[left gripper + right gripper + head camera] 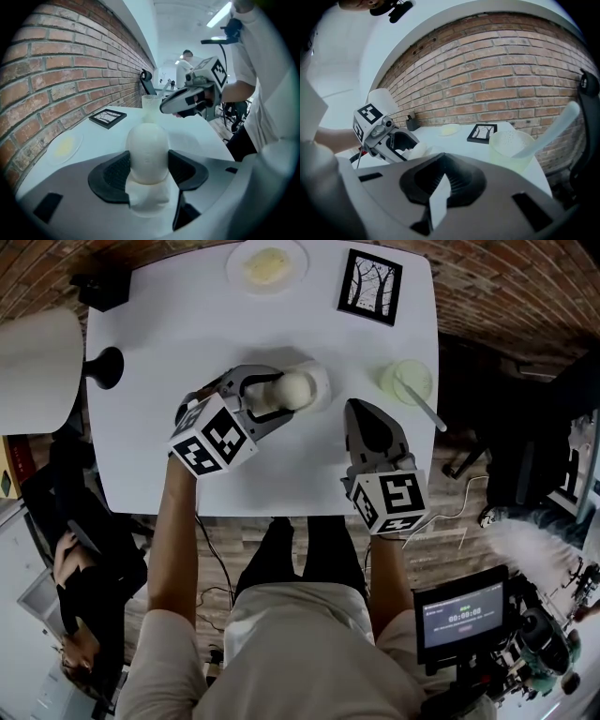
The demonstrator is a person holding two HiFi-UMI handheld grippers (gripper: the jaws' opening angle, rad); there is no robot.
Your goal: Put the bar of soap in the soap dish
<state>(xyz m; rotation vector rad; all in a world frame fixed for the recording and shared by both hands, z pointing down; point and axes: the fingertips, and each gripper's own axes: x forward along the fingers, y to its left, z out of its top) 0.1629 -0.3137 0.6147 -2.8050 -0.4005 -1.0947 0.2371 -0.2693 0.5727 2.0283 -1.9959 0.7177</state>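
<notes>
An off-white oval bar of soap is clamped between the black pads of my left gripper near the middle of the white table. In the left gripper view the soap stands upright between the jaws of the left gripper. A white soap dish lies just under and right of the soap; I cannot tell whether they touch. My right gripper rests to the right, jaws together and holding nothing. The right gripper view shows the right gripper shut and the left gripper further left.
A pale cup with a utensil stands right of the dish. A framed picture and a plate with a yellowish item sit at the far edge. A lamp stands at the left, against a brick wall.
</notes>
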